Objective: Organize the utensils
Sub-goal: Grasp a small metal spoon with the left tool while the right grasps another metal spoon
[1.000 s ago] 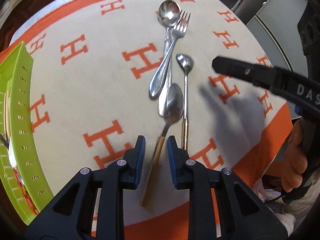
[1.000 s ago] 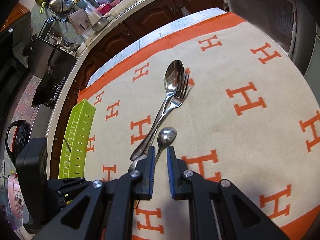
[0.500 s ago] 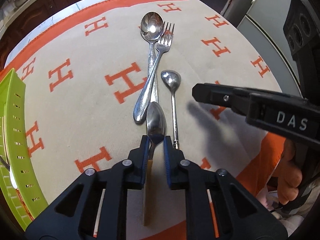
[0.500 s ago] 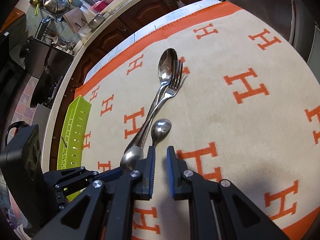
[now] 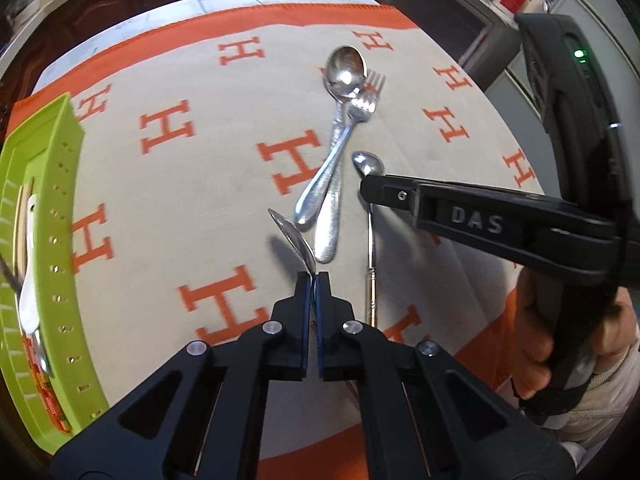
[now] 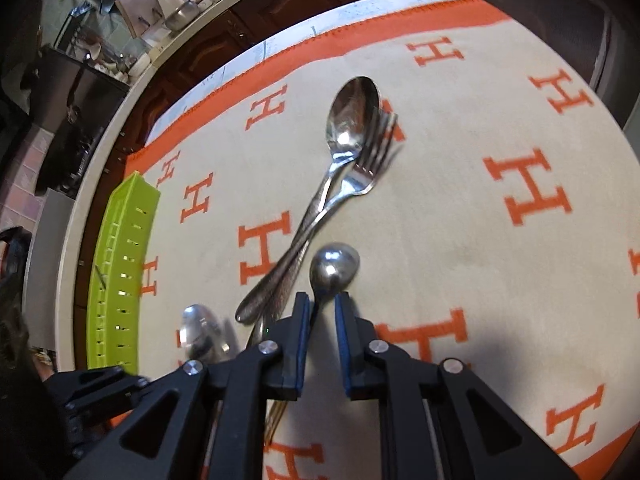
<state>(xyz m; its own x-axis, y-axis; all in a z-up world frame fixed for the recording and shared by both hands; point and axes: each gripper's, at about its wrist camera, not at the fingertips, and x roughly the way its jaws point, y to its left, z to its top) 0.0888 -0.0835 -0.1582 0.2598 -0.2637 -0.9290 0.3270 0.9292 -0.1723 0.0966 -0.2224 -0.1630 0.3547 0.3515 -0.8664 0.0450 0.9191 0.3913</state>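
My left gripper (image 5: 312, 280) is shut on the neck of a wood-handled spoon (image 5: 292, 236). The spoon hangs above the cloth with its bowl tilted up and left, and it also shows low in the right wrist view (image 6: 198, 330). My right gripper (image 6: 322, 308) is open by a narrow gap, and the thin stem of a small spoon (image 6: 334, 268) runs between its fingers. A large spoon (image 6: 352, 120) and a fork (image 6: 368, 168) lie crossed on the cloth beyond. In the left wrist view the small spoon (image 5: 368, 164) lies under the right gripper's finger (image 5: 400, 196).
A lime-green slotted tray (image 5: 60, 184) with some utensils in it stands at the table's left edge, also seen in the right wrist view (image 6: 124, 248). The cream and orange cloth (image 5: 180, 200) covers the table. A hand (image 5: 536, 344) holds the right gripper at the front right.
My left gripper has shut on the wood-handled spoon and lifted it off the cloth, swinging its bowl to the left. The right gripper has moved forward along the small spoon's stem.
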